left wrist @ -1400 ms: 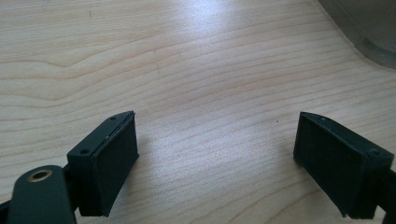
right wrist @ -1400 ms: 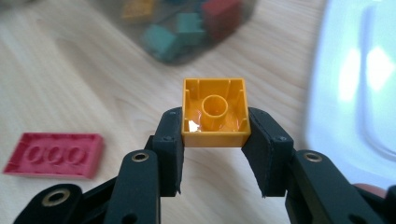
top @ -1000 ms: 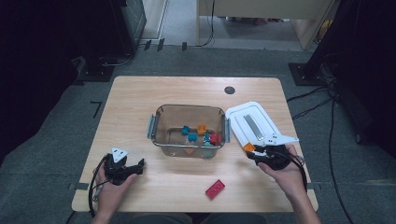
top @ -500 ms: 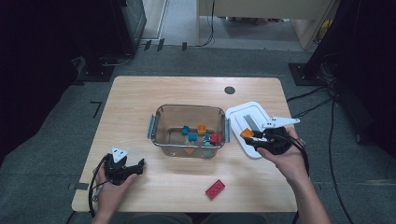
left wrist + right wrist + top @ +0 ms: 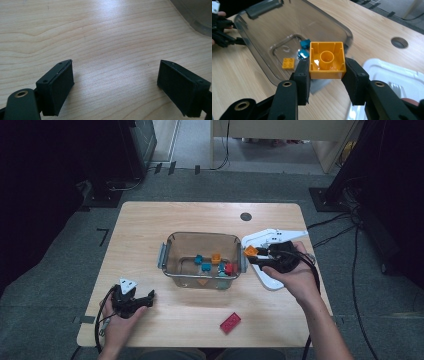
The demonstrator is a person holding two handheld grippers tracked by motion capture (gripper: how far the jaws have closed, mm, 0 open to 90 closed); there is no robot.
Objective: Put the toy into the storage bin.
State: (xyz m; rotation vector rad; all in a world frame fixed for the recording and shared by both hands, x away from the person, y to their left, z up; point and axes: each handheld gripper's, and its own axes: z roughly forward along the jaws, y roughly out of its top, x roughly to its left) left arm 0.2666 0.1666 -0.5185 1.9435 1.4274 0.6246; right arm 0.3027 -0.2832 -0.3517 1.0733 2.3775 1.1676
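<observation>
An orange brick, hollow underside facing the camera, sits clamped between the pads of my right gripper. In the high view this gripper holds the orange brick just beside the right rim of the clear plastic container. Several teal, orange and red bricks lie inside the container. A small orange brick and two teal ones show through its wall. My left gripper rests open at the table's front left, with bare wood between its jaws.
A red brick lies loose near the table's front edge. A white lid lies under my right hand, right of the container. The tabletop has a cable hole at the back right.
My right gripper has risen off the white lid and moved left toward the container's right rim, carrying the orange brick. The left gripper has stayed put.
</observation>
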